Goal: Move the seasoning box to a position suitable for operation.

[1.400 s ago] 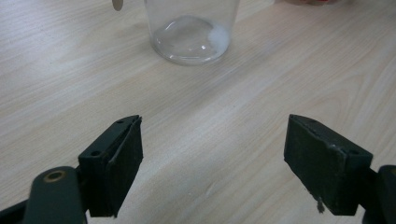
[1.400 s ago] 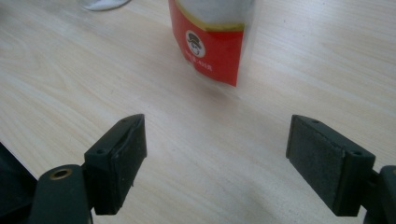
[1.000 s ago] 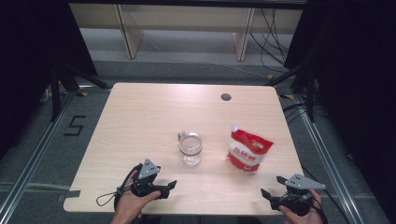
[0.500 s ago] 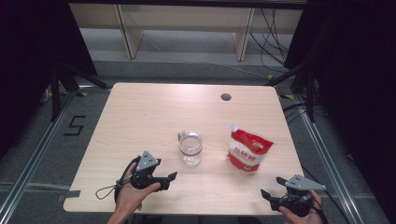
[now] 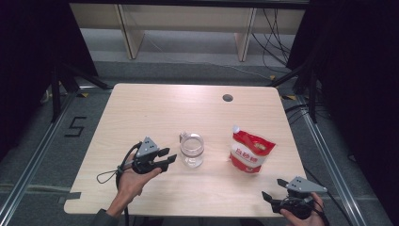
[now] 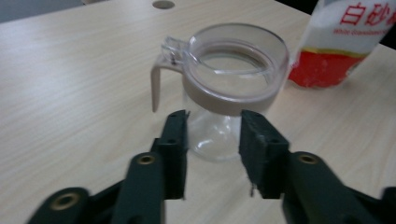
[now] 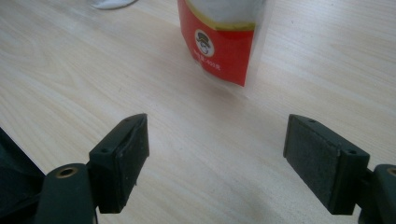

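A clear glass jar (image 5: 192, 150) with a beige collar and open flip lid stands mid-table; in the left gripper view the jar (image 6: 233, 70) rises just beyond my jaws. My left gripper (image 5: 170, 157) hovers to its left, pointing at it. Its jaws have just been closing, and the left gripper (image 6: 212, 135) keeps a narrow gap with nothing between the pads. A red-and-white sugar pouch (image 5: 249, 153) stands upright to the right of the jar. My right gripper (image 5: 272, 188) sits at the front right edge. The right gripper (image 7: 215, 140) is wide open, facing the pouch (image 7: 219, 42).
The pale wooden table (image 5: 155, 108) has a round cable hole (image 5: 227, 98) at the back right. Bare wood lies left of the jar and behind it. Dark frames and cables surround the table; a floor mark "5" lies to the left.
My left gripper has risen and moved right and forward toward the jar, and its jaws have narrowed from wide to a small gap. The right gripper has stayed put.
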